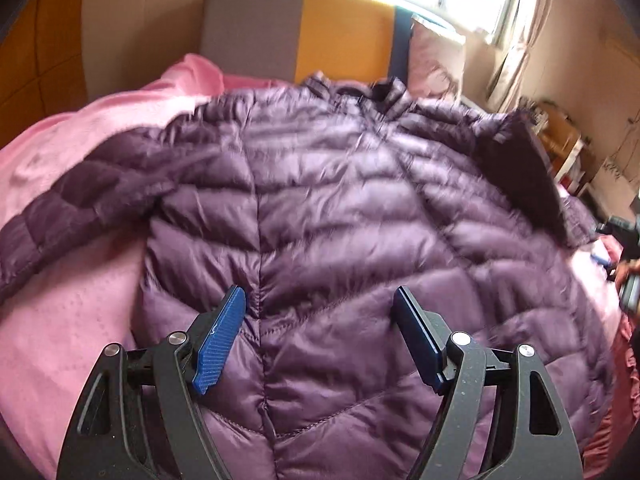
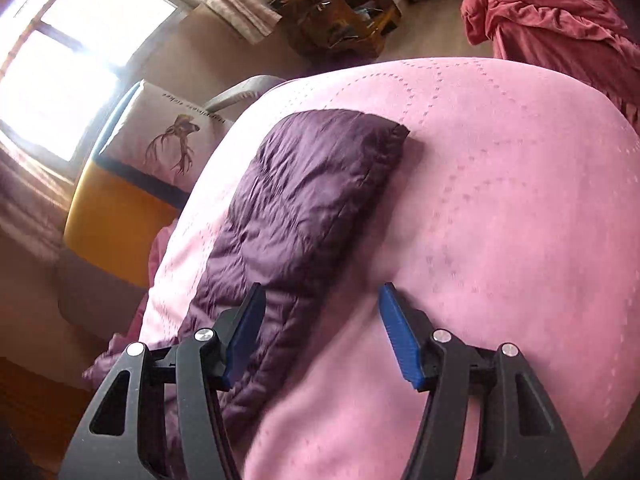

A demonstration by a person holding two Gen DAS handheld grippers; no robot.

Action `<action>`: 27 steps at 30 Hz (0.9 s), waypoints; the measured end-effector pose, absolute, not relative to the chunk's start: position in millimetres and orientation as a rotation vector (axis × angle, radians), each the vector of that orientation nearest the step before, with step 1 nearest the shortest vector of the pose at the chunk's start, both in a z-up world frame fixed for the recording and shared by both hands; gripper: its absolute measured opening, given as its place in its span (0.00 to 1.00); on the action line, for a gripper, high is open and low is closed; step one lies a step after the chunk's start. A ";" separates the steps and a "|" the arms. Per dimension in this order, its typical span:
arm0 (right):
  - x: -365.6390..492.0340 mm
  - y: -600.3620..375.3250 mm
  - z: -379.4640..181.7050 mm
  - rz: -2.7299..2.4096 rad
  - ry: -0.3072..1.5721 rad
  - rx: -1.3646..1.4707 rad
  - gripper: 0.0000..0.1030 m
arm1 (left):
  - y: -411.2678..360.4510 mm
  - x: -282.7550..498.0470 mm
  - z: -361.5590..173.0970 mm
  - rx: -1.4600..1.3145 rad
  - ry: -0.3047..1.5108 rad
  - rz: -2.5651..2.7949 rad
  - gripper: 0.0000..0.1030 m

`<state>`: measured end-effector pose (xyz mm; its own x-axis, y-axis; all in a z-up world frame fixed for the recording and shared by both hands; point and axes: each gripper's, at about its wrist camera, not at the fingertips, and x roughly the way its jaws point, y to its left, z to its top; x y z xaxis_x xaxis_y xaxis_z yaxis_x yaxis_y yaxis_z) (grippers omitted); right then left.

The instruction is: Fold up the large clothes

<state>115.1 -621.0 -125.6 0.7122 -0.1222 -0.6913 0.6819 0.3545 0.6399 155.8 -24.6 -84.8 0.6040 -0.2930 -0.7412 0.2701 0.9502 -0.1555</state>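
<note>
Purple quilted nylon: the down jacket (image 1: 320,208) lies spread flat on the pink bedspread (image 1: 60,320), collar toward the headboard (image 1: 304,28), hem nearest the left gripper (image 1: 320,300), whose jaws gape empty above the body. The right gripper (image 2: 320,300), also spread and empty, hovers over the sleeve (image 2: 296,208), whose long axis runs straight ahead to its cuff, so the right hand is likely nearer for folding that sleeve inward.

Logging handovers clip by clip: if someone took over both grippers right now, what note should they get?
Left gripper: open, holding nothing, over the lower body of the purple puffer jacket.
Right gripper: open, holding nothing, at the jacket's sleeve.
The jacket lies spread on the pink bedspread, one sleeve out to each side.
Done: jacket laid out.
Left: no fold is visible yet; probably bring the sleeves in over the body, then fold the body.
</note>
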 end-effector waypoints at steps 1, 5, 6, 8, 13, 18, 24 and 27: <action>121.7 -627.6 -127.1 -0.579 0.579 1.118 0.58 | -20.7 159.4 -88.9 -0.034 0.870 -0.327 0.74; 140.0 -643.0 -125.9 -0.609 0.590 1.113 0.34 | -22.6 161.3 -98.9 -0.034 0.883 -0.313 0.79; 149.4 -641.5 -123.7 -0.604 0.620 1.089 0.17 | -24.5 161.2 -99.4 -0.020 0.885 -0.311 0.80; 156.8 -632.8 -113.3 -0.617 0.660 0.987 0.09 | -26.5 161.9 -100.4 -0.008 0.888 -0.311 0.81; 101.5 -611.3 -67.7 -0.791 0.602 0.670 0.07 | -23.6 163.5 -100.4 -0.031 0.886 -0.311 0.81; 57.3 -634.6 -105.4 -0.926 0.699 0.640 0.07 | -23.2 165.5 -101.9 -0.017 0.891 -0.316 0.81; 44.3 -633.4 -122.8 -0.901 0.719 0.669 0.41 | -18.3 165.7 -97.1 -0.007 0.914 -0.323 0.81; 27.5 -628.5 -106.1 -0.936 0.709 0.646 0.63 | -10.0 164.1 -76.8 -0.033 0.891 -0.368 0.81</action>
